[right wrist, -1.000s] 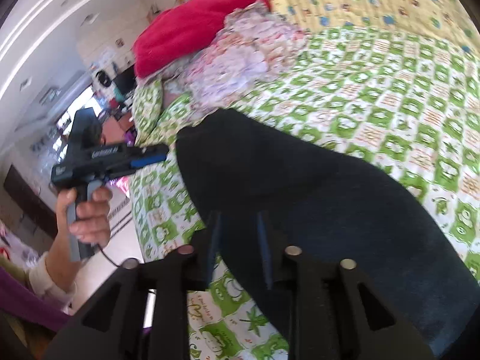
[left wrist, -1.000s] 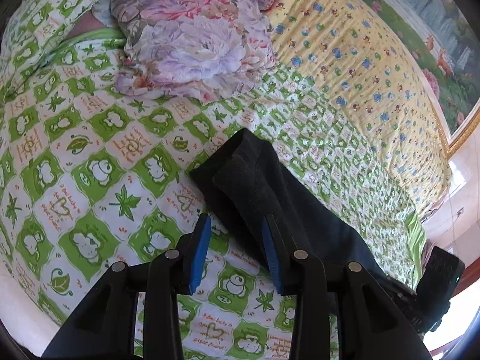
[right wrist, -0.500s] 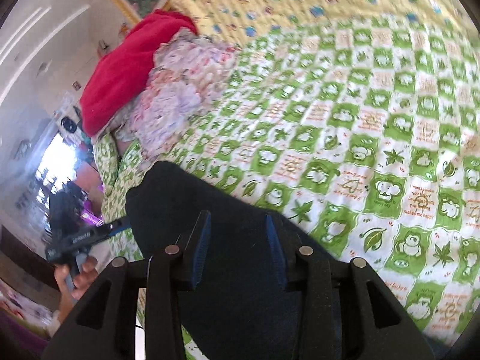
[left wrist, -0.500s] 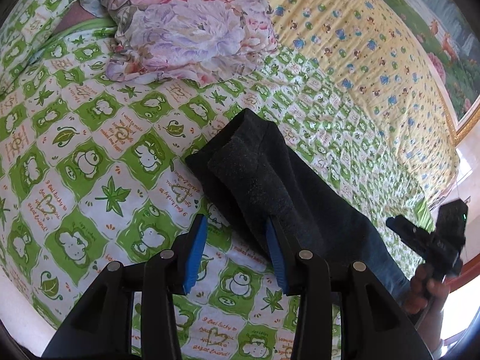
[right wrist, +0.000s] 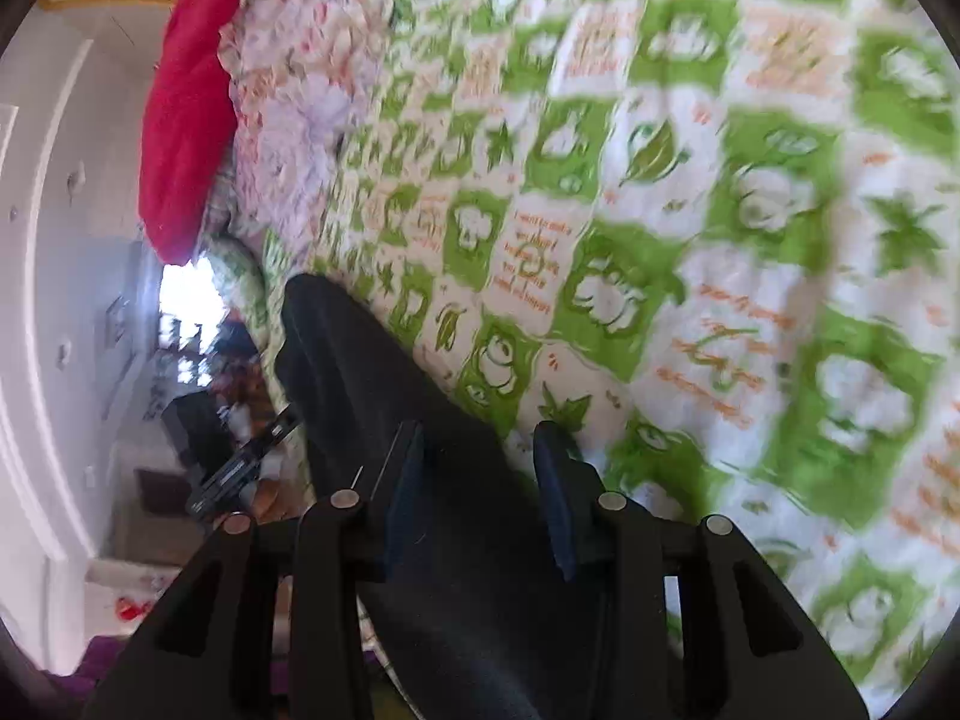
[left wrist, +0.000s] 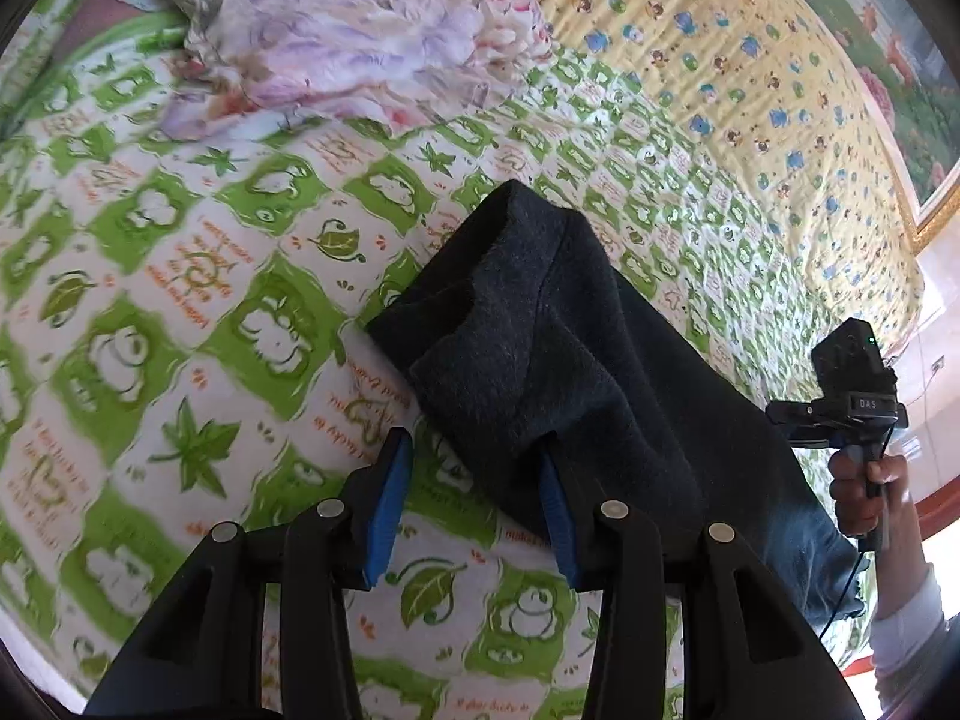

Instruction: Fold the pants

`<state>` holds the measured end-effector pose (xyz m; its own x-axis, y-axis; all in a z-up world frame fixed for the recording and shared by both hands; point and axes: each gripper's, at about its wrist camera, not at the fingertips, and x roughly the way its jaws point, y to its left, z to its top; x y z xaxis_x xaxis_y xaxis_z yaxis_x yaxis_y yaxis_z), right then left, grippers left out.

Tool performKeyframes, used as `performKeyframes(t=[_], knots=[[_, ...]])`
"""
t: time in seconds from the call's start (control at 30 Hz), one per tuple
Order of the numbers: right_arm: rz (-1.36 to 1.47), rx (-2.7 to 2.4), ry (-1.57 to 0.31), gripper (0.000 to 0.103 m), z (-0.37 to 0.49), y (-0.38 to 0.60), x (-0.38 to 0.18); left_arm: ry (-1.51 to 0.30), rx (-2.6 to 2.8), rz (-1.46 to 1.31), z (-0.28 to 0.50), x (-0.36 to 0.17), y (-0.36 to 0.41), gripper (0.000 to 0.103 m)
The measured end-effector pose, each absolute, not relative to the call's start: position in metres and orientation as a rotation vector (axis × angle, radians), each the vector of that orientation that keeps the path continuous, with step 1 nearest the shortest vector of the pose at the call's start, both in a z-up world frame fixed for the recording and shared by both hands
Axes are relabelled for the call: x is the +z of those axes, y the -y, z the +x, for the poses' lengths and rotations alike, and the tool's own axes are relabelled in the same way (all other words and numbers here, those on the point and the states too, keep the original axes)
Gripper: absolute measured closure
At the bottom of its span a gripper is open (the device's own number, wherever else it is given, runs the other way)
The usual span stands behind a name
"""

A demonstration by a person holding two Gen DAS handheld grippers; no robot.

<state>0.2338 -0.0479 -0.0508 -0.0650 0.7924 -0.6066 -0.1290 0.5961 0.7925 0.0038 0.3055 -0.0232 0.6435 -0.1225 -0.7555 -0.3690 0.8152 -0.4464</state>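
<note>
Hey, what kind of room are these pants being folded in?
Most likely a bedroom at home. The dark pants lie on a bed under a green frog-print sheet, with a floral quilt and a red blanket bunched at one end.

A home bedroom: a bed with green-and-white frog-patterned quilt (left wrist: pixel 180 312), floral pillow (left wrist: pixel 360 30), red plush blanket (right wrist: pixel 186 108).
</note>
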Motion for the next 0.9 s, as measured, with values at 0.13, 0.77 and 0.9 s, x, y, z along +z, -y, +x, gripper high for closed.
performKeyframes(t=[0.13,0.77,0.9], knots=[[0.506,0.872,-1.5,0.075,0.235,0.027,-0.054,-0.871,0.129,-0.643,0.012,-0.026,-0.31,0.06],[-0.264,0.47,-0.867,0.084,0.137,-0.027,0.033,-0.71,0.138,-0.677,0.013,0.005,-0.298,0.092],[-0.247,0.472,-0.848,0.084,0.134,-0.035,0.035,-0.625,0.134,-0.676,-0.03,0.042,-0.29,0.092]])
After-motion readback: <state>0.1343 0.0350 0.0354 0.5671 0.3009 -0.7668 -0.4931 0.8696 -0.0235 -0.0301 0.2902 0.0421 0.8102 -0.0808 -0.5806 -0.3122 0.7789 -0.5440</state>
